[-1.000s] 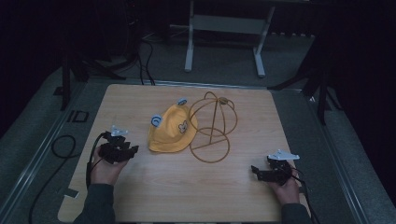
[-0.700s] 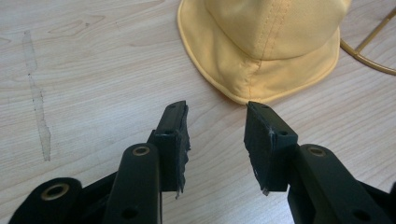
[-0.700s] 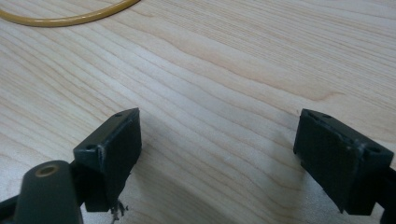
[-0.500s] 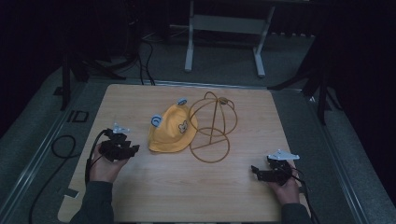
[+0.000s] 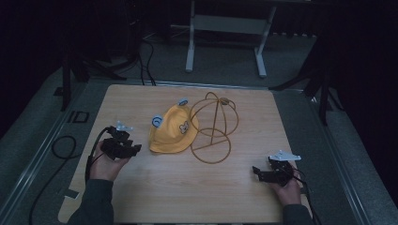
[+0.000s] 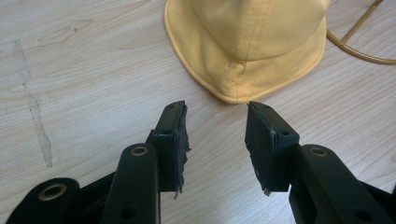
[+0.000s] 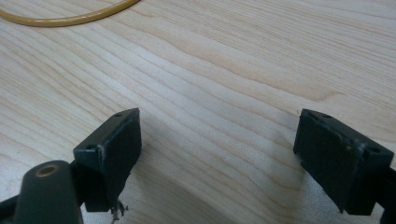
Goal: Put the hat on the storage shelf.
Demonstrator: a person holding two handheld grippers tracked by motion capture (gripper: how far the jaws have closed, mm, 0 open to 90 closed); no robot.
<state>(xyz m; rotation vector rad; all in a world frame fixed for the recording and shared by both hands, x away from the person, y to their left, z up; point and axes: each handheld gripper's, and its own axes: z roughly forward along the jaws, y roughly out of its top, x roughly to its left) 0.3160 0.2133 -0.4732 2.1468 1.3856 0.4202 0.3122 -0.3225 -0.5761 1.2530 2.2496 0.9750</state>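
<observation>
In the high view the left gripper (image 5: pixel 133 149) is resting just beside the yellow hat (image 5: pixel 172 131) and the right gripper (image 5: pixel 259 172) is sitting well apart from the wire hat frame (image 5: pixel 213 126), while in the left gripper view the released fingers (image 6: pixel 173 135) are pointing at the hat's brim just ahead on the bench (image 6: pixel 84 70), and in the right gripper view the widely released fingers (image 7: pixel 119 140) are hovering over bare wood.

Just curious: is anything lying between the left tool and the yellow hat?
No. The left tool faces the hat across bare tabletop, seen in the left gripper view.
</observation>
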